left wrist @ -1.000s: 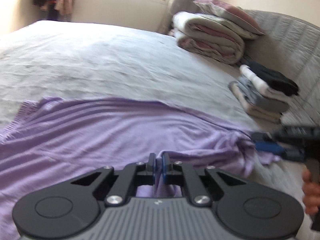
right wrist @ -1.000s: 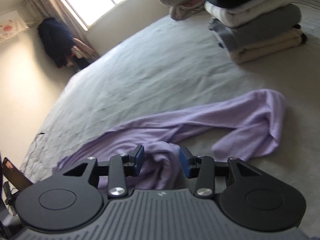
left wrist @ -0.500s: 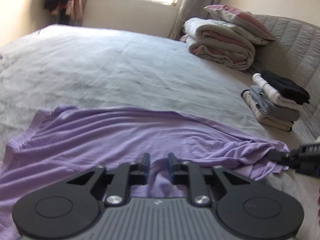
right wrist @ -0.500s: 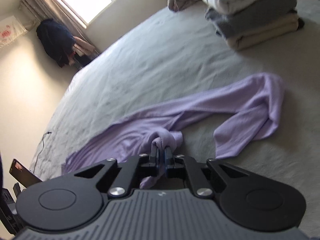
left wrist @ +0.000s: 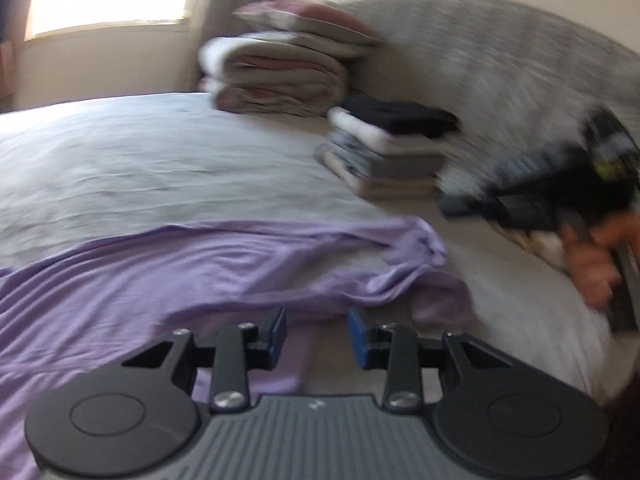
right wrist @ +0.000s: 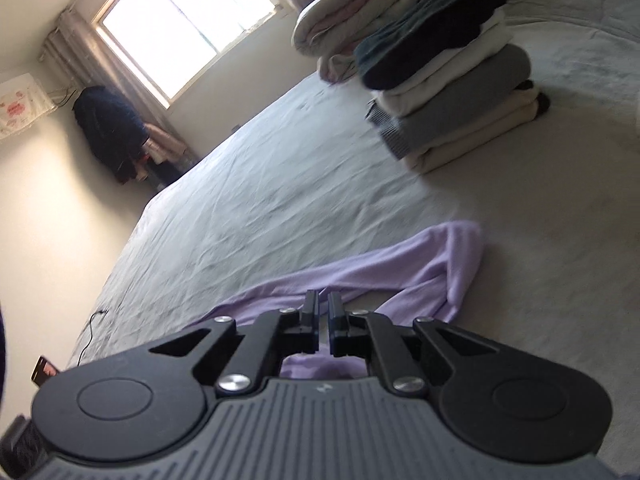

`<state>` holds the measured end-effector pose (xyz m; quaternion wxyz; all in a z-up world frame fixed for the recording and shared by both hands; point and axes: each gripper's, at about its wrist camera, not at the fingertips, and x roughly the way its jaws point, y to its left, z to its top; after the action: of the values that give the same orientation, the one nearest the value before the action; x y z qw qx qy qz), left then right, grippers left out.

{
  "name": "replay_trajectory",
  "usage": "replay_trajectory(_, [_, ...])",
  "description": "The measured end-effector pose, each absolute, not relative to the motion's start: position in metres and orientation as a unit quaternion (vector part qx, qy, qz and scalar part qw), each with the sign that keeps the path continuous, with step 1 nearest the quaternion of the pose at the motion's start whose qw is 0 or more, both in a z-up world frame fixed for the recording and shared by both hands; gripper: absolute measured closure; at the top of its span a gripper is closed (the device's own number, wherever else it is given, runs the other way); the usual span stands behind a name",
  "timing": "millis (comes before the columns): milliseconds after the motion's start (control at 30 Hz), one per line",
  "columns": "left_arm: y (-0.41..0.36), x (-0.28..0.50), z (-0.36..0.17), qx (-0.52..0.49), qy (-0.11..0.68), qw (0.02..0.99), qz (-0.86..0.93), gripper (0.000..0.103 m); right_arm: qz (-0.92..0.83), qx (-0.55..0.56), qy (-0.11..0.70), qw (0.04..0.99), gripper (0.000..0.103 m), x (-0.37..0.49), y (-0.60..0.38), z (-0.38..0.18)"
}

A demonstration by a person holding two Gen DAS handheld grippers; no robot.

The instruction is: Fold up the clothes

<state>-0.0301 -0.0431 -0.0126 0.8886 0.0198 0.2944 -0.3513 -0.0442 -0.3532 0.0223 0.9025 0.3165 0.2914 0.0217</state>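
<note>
A purple garment lies spread and wrinkled across the grey bed sheet. My left gripper hovers at its near edge. Its jaws are opening, the blue pads stand apart, and nothing is pressed between them. My right gripper is shut on a thin fold of the purple garment, with cloth hanging under the jaws and a sleeve trailing off to the right. In the left wrist view the right gripper is a dark blur near the garment's right end, held by a hand.
A stack of folded clothes sits near the padded headboard, with folded quilts and a pillow behind it. Dark clothes hang in the corner by the window. A phone lies past the bed's edge.
The left jaws went from shut on the purple cloth to apart and let it go, and that view swung right. The right jaws closed on a bunched fold and lifted it.
</note>
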Motion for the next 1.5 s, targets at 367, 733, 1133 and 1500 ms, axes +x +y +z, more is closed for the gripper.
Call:
replay_trajectory(367, [-0.066, -0.026, -0.049, 0.105, 0.322, 0.883, -0.324, 0.066, 0.039, 0.2, 0.362, 0.91, 0.06, -0.037, -0.327, 0.011])
replay_trajectory(733, [-0.075, -0.021, -0.051, 0.092, 0.307, 0.895, -0.309, 0.103, 0.04, 0.068, 0.419, 0.905, 0.096, -0.05, -0.322, -0.023])
replay_trajectory(1133, [-0.052, -0.041, -0.027, 0.046, 0.273, 0.869, -0.41, 0.103, -0.042, 0.116, 0.314, 0.941, 0.101, -0.052, -0.35, 0.02])
replay_trajectory(1500, [-0.027, -0.037, -0.025, 0.002, 0.283, 0.865, -0.415, 0.103, -0.039, 0.114, 0.316, 0.941, 0.085, -0.022, -0.339, 0.018])
